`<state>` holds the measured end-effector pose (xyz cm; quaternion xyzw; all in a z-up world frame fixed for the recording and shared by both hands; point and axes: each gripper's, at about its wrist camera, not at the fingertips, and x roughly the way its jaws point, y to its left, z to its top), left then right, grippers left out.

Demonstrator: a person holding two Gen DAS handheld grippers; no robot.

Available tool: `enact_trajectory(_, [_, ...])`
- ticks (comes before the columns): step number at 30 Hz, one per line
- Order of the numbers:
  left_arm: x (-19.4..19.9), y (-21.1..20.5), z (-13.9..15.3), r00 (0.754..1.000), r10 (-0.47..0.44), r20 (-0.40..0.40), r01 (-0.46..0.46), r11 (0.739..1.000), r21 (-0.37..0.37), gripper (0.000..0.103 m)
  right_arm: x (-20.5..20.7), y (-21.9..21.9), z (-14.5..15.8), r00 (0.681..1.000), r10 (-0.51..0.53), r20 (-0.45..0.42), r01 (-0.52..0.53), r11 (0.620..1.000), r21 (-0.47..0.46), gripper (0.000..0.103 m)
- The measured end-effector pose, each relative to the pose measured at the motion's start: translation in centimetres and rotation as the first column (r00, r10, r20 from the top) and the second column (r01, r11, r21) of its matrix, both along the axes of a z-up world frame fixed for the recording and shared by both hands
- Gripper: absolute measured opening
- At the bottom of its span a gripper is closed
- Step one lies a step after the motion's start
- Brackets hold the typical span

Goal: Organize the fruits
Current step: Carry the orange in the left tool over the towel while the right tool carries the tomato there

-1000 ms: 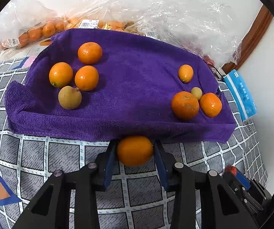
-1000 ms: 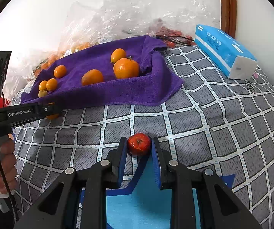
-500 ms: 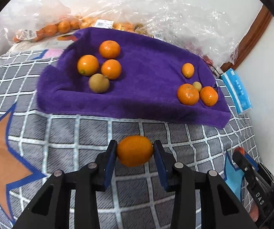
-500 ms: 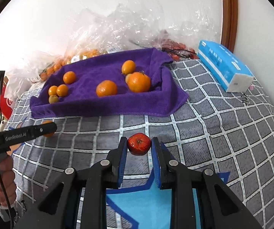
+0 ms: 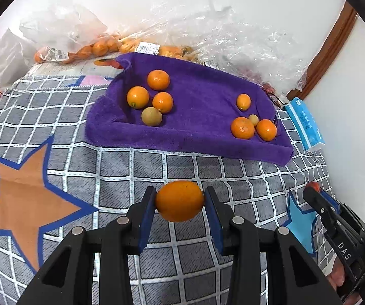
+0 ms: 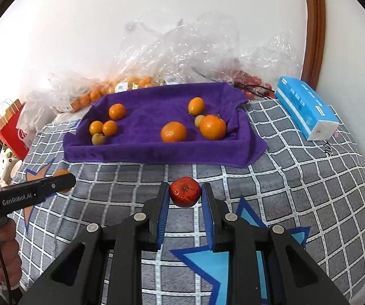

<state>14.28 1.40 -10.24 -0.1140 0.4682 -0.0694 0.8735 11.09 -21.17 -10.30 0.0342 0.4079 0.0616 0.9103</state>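
Observation:
My left gripper (image 5: 180, 202) is shut on an oval orange fruit (image 5: 180, 200) and holds it above the checked blanket, short of the purple towel (image 5: 202, 137). My right gripper (image 6: 185, 195) is shut on a small red fruit (image 6: 185, 194), also above the blanket. On the towel lie several oranges: a left group (image 5: 158, 80) with a brownish-green fruit (image 5: 151, 116), and a right group (image 5: 242, 127) with a small yellow fruit (image 5: 253, 119). The left gripper also shows in the right wrist view (image 6: 63, 181), at the left.
Clear plastic bags of oranges (image 5: 98, 48) and red fruit (image 6: 248, 78) lie behind the towel against the wall. A blue tissue pack (image 6: 305, 106) sits to the right. A red bag (image 6: 12, 132) stands at the left edge. The grey checked blanket (image 5: 121, 162) has star patches.
Both grippers have drawn back and risen away from the towel, each still holding its fruit. The towel and its fruit look smaller and farther now.

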Motion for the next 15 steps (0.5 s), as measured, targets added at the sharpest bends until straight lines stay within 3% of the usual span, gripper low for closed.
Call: enact_trajectory(15, [-0.9, 1.5, 5.0, 0.997, -0.004, 0.072, 0.002, 1.0, 0.02, 0.037, 0.2, 1.1, 3.9, 0.998, -0.003, 0.068, 0.003, 1.0, 0.007, 0.025])
